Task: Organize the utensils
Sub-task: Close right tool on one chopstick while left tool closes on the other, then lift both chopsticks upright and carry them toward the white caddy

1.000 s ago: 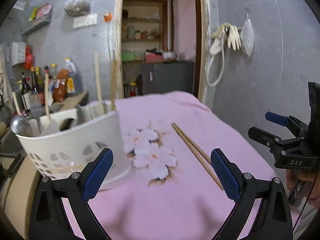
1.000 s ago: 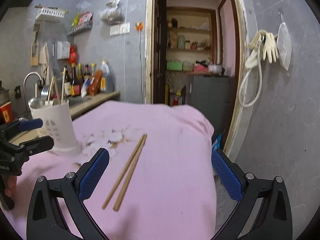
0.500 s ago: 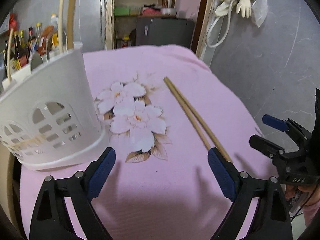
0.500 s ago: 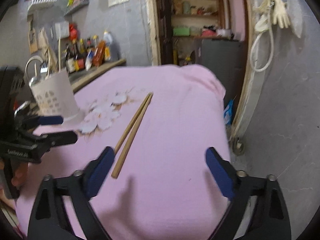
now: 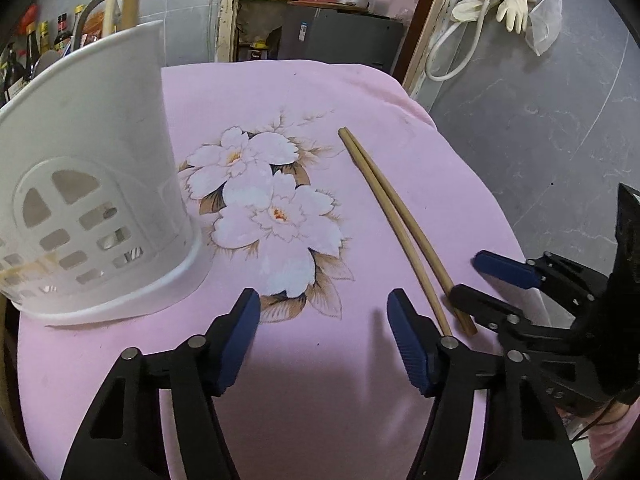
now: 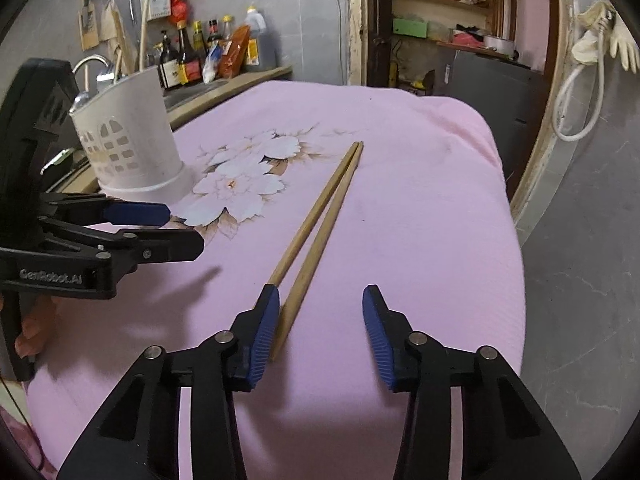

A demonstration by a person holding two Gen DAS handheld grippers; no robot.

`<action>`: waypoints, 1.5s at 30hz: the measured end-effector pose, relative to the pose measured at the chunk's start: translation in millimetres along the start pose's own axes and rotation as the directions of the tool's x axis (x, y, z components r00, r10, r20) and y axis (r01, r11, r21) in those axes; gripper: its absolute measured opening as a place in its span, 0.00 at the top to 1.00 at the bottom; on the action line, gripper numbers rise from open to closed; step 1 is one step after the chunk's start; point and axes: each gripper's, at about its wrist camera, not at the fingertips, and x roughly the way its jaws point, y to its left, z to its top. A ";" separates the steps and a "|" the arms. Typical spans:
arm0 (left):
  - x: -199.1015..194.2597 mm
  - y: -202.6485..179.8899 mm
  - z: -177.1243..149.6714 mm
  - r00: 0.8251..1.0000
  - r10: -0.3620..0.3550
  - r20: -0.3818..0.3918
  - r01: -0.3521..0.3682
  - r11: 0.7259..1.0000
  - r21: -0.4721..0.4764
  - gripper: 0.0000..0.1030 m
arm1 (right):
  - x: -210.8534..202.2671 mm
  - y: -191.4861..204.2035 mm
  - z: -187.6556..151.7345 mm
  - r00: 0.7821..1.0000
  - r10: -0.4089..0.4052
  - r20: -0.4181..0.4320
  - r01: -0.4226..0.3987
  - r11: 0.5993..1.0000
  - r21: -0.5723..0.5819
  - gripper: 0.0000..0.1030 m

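Two chopsticks (image 6: pixel 320 224) run lengthwise from bottom centre toward upper right. The right hand-held gripper (image 6: pixel 320 322), nearer, has just been closing, unclamped, around their near ends.

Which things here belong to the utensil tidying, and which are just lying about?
Part of the job:
- pair of wooden chopsticks on the pink cloth
- white utensil holder
- right gripper, jaws closing, pads not yet pressing the chopsticks
- left gripper

Lying about:
- sauce bottles
- rubber gloves
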 end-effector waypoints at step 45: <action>37.1 -10.1 40.1 0.990 -0.043 -0.132 0.040 0.999 -0.025 0.94 | 46.9 -88.0 68.2 0.988 0.042 -0.151 -0.015 0.984 0.179 0.90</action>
